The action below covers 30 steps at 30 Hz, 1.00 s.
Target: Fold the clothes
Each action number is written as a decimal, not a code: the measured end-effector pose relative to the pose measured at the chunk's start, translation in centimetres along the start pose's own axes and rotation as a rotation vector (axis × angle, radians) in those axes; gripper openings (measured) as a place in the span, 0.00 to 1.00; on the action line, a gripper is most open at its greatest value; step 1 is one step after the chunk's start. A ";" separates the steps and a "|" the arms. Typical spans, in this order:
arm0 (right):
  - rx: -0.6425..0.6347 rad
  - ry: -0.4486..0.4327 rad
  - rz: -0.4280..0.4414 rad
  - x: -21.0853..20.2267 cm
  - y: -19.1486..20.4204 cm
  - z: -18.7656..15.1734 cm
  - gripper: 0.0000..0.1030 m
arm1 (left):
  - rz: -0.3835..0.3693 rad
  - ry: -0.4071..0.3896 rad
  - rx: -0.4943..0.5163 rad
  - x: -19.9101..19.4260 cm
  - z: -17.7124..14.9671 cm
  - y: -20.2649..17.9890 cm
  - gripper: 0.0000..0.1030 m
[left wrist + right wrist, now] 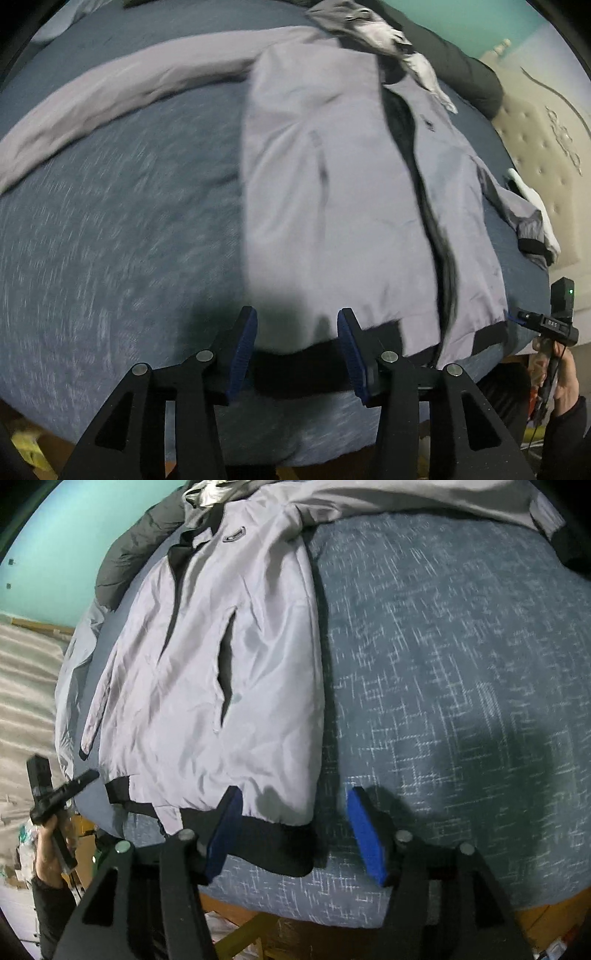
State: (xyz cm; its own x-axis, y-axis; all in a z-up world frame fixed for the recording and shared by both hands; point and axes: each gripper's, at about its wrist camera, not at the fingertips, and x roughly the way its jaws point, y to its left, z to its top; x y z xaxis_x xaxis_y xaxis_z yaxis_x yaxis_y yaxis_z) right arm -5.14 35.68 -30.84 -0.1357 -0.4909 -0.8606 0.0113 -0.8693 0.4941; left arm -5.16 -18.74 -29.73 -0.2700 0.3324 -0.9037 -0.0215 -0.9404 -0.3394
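**Grey jacket spread on bed, both grippers released**

A grey jacket (332,192) lies flat on a bed (129,221) with a blue-grey flecked cover, one sleeve (110,92) stretched out sideways, its black hem (266,842) at the near edge. The left hand-held gripper (297,354) hangs over the hem, jaws apart, gripping nothing. The right hand-held gripper (295,834) is likewise released, one pad over the hem's corner. A dark garment (140,546) sits beyond the collar, against a turquoise wall (66,546).
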 end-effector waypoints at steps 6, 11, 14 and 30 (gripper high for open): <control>0.013 -0.009 -0.002 0.3 0.2 -0.3 0.65 | -0.045 0.056 -0.058 1.9 -2.0 2.0 0.53; 0.023 0.014 -0.040 1.4 -0.2 -0.6 0.65 | -0.093 0.054 -0.067 3.5 -2.8 1.8 0.53; 0.032 0.008 -0.039 1.8 -0.3 -0.9 0.65 | -0.103 0.048 -0.069 4.2 -3.1 1.6 0.49; -0.040 -0.066 -0.008 -1.3 -0.2 -1.3 0.13 | -0.098 0.008 0.065 -0.6 -3.6 0.6 0.07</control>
State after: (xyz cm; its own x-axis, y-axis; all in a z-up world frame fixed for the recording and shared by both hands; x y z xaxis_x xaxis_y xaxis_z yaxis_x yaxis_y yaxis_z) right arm -3.72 36.38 -29.96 -0.2008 -0.4804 -0.8537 0.0491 -0.8753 0.4810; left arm -1.57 -19.23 -30.31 -0.2556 0.4230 -0.8694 -0.1099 -0.9061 -0.4085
